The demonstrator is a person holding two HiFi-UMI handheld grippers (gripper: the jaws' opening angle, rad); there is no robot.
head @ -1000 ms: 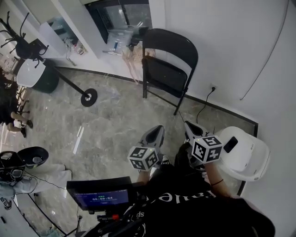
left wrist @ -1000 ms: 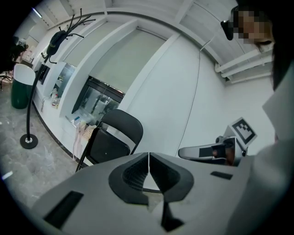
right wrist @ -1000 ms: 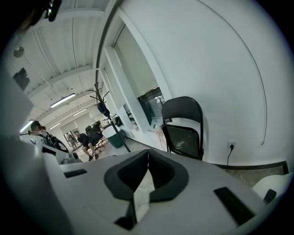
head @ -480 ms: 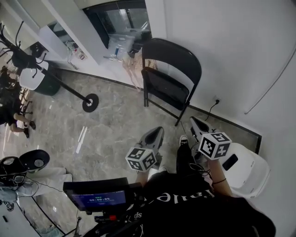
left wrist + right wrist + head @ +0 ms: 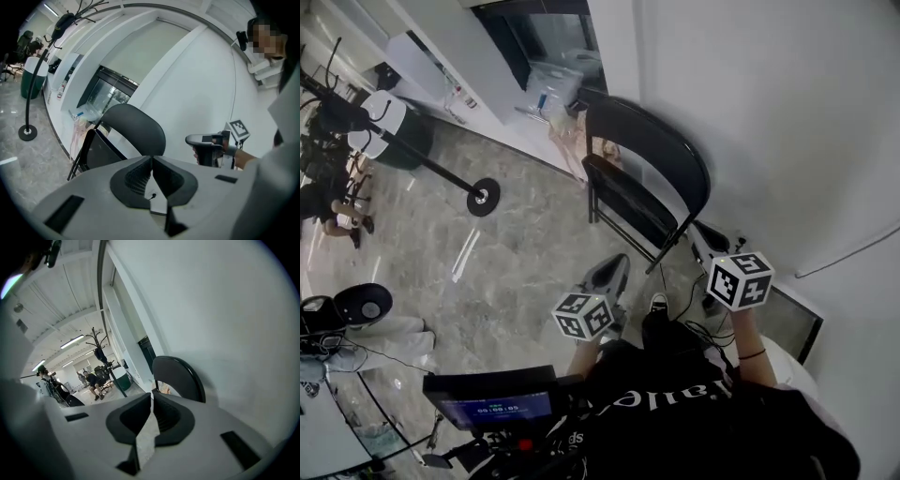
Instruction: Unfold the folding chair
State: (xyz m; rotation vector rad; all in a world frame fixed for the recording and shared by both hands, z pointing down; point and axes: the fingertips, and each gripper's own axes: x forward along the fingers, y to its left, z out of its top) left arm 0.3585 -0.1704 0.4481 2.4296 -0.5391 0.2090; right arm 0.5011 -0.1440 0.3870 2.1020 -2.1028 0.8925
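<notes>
In the head view the black folding chair (image 5: 649,178) stands on the grey marbled floor (image 5: 516,272) against the white wall (image 5: 769,103), at the far side of the scene, its seat tipped up steeply towards the rounded back. The left gripper (image 5: 617,266) is held low, nearer than the chair and pointing towards its legs, well apart from it. The right gripper (image 5: 707,236) is to the right, close to the wall and near the chair's right rear leg, though whether it touches cannot be told. A coat stand's round base (image 5: 481,197) sits on the floor to the far left, and a dark screen (image 5: 492,398) is nearest of all. In the left gripper view the left gripper's (image 5: 152,160) jaws are pressed together with nothing between them; the chair (image 5: 133,129) is ahead, and the right gripper (image 5: 202,139) shows at the right. In the right gripper view the right gripper's (image 5: 152,398) jaws also meet and hold nothing, with the chair's back (image 5: 180,376) just beyond them and a seated person (image 5: 95,380) far off to the left
</notes>
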